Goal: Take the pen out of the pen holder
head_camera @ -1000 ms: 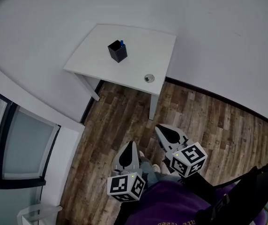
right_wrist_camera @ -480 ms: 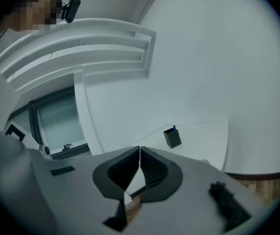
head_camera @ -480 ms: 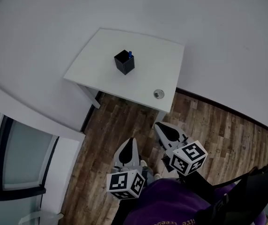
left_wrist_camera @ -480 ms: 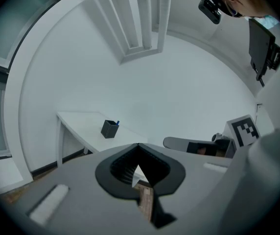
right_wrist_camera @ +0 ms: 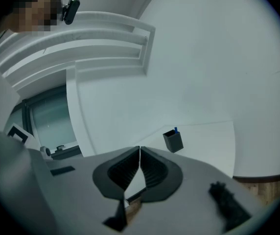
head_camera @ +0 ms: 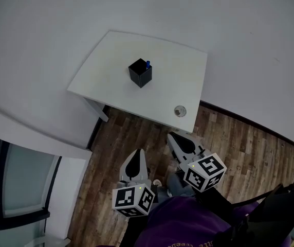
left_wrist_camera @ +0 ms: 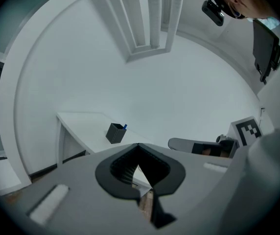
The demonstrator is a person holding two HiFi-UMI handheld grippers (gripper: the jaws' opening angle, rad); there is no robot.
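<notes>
A black square pen holder (head_camera: 140, 72) stands near the middle of a white table (head_camera: 111, 81), with the blue tip of a pen (head_camera: 148, 64) sticking out of it. The holder (left_wrist_camera: 115, 133) and pen (left_wrist_camera: 125, 127) also show small and distant in the left gripper view, and the holder (right_wrist_camera: 173, 141) with pen (right_wrist_camera: 175, 129) in the right gripper view. Both grippers hang over the wooden floor, well short of the table: left gripper (head_camera: 134, 158) and right gripper (head_camera: 176, 137). Each has its jaws shut with nothing between them.
A small round silver fitting (head_camera: 180, 110) sits in the table's near right corner. White walls close in behind and to the left of the table. A glazed door or window (head_camera: 13, 189) is at the lower left. The person's purple sleeve (head_camera: 180, 225) fills the bottom.
The head view has moved closer, so the table and holder sit slightly lower and to the right. Both grippers stay shut and keep about the same place in the picture.
</notes>
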